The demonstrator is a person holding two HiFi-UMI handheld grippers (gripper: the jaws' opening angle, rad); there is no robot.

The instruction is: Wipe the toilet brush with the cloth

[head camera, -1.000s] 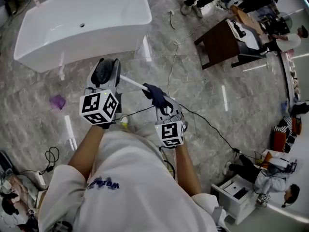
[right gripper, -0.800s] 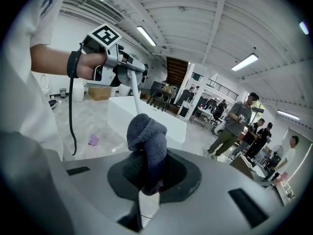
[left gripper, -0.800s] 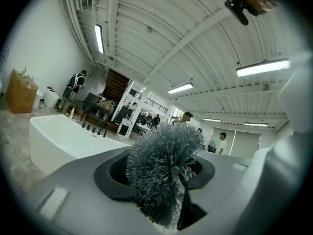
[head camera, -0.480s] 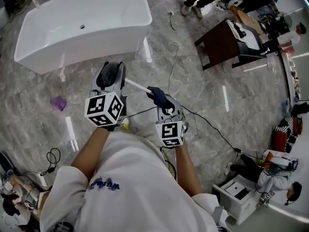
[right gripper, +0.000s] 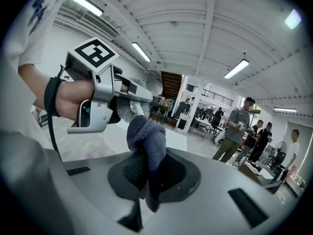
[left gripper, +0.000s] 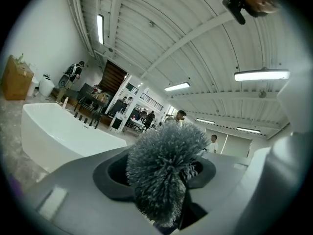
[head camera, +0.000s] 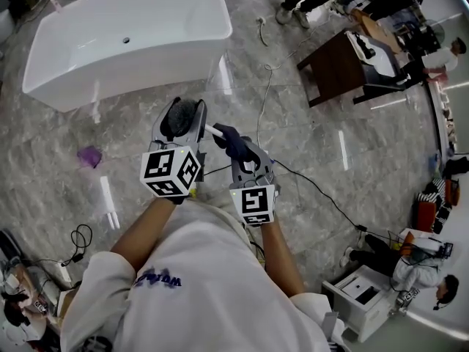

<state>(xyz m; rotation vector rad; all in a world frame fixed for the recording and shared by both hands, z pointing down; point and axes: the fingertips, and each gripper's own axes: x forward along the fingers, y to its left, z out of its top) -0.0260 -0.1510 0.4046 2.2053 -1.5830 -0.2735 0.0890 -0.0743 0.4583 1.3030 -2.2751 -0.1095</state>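
Observation:
In the head view my left gripper (head camera: 182, 123) is shut on the toilet brush (head camera: 181, 116), its grey bristle head between the jaws. The brush's white handle (head camera: 215, 131) runs right toward a dark blue cloth (head camera: 231, 143). My right gripper (head camera: 239, 149) is shut on that cloth, which rests against the handle. The left gripper view shows the bristles (left gripper: 164, 168) filling the gap between the pads. In the right gripper view the bunched cloth (right gripper: 147, 140) sticks up from the jaws, with the left gripper (right gripper: 98, 99) and the bristles (right gripper: 124, 109) just beyond it.
A white bathtub (head camera: 124, 39) stands on the marble floor ahead. A purple scrap (head camera: 89, 155) lies at the left, and cables (head camera: 264, 86) trail across the floor. A dark wooden table (head camera: 333, 64) and several people are at the right, with a white box (head camera: 359, 290) lower right.
My left gripper has carried the brush to the right and closer to my body. The right gripper with the cloth has slid along the handle toward the bristles, so less handle shows between them.

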